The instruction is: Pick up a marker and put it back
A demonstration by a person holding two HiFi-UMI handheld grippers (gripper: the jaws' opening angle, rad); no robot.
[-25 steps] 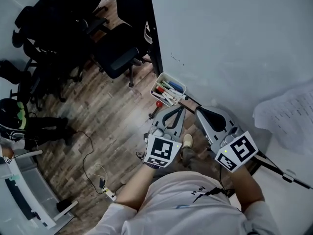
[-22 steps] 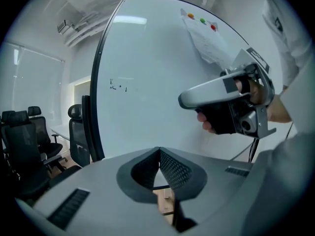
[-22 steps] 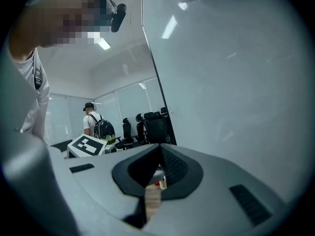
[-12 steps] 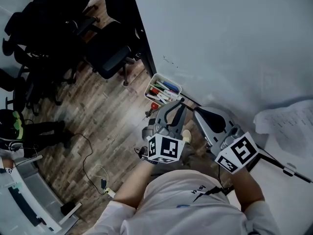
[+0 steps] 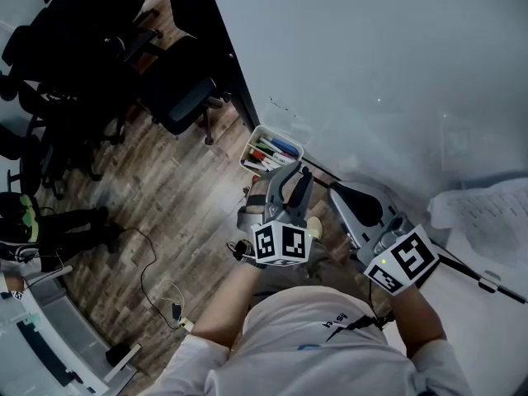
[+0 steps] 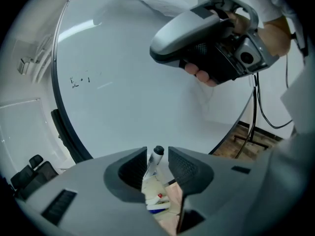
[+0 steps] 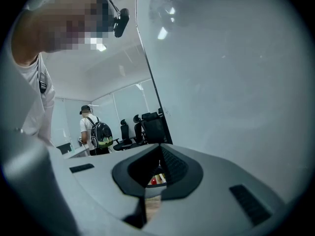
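Whiteboard (image 5: 371, 73) fills the right of the head view, with wooden floor (image 5: 165, 188) to its left. Over the white tray (image 5: 251, 145) at the board's lower edge hangs the left gripper (image 5: 297, 172). Its jaws have just been opening and stand apart, with a black-capped marker (image 6: 153, 163) upright between them, its lower end in the tray. Beside it, the right gripper (image 5: 337, 190) has its jaws together and holds nothing.

The shirt (image 5: 330, 337) is white and short-sleeved; grey left claw (image 5: 293, 177) and right claw (image 5: 337, 190) bear black-and-white cubes (image 5: 280, 244).
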